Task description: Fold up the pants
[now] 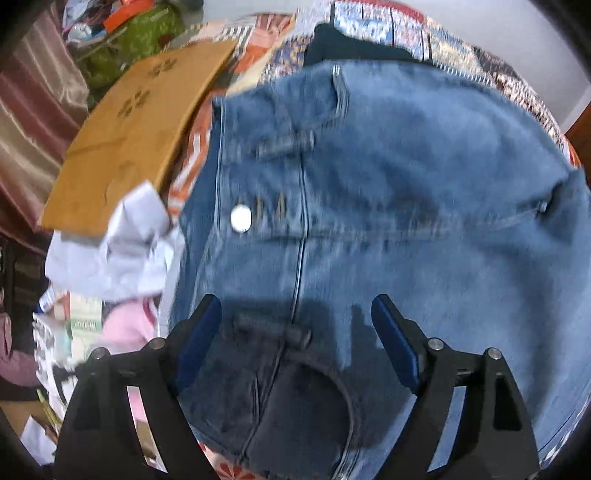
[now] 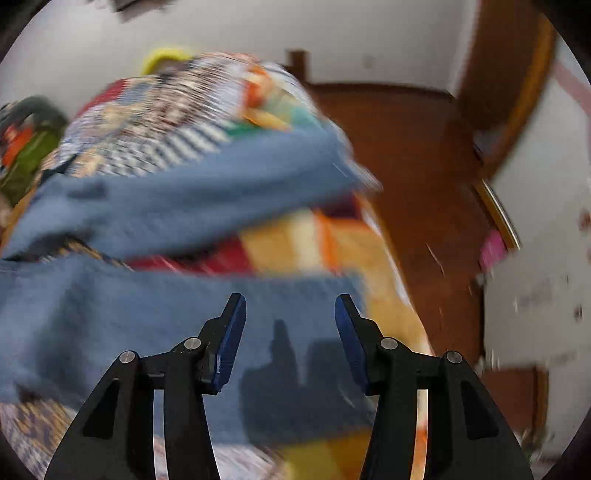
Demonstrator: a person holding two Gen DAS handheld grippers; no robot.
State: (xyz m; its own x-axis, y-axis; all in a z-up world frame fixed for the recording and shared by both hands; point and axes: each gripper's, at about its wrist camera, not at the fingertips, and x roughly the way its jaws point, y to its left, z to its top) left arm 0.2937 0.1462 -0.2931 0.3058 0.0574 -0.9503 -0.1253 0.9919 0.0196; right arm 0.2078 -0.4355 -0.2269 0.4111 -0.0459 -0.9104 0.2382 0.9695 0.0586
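left wrist view: nearest the camera, the left gripper (image 1: 295,325) hangs over the waist end of the jeans (image 1: 406,221), its blue pads (image 1: 201,339) spread wide with nothing between them; a belt loop (image 1: 271,328) lies in the gap below, but whether the pads touch the cloth cannot be told; past it a silver button (image 1: 241,218) sits near the waistband, then a second belt loop (image 1: 286,144); the denim spreads fairly flat over a patterned bedspread (image 1: 388,26); to the left of the jeans lie a white cloth (image 1: 122,243), something pink (image 1: 125,328), and a sheet of cardboard (image 1: 136,133); farthest off is a pale wall.

right wrist view, very blurred: the right gripper (image 2: 290,332) is also parted and empty, hovering over one leg (image 2: 147,314) near its hem; beyond, the other leg (image 2: 207,199) runs separately across the bedspread (image 2: 306,243), with a strip of bedding showing between the two; further back are a wooden bed frame (image 2: 417,166) and wall.

judging by this, folding has barely begun; the jeans are laid out, legs apart, no fold visible; still to do: bring one leg onto the other, then fold the length over.
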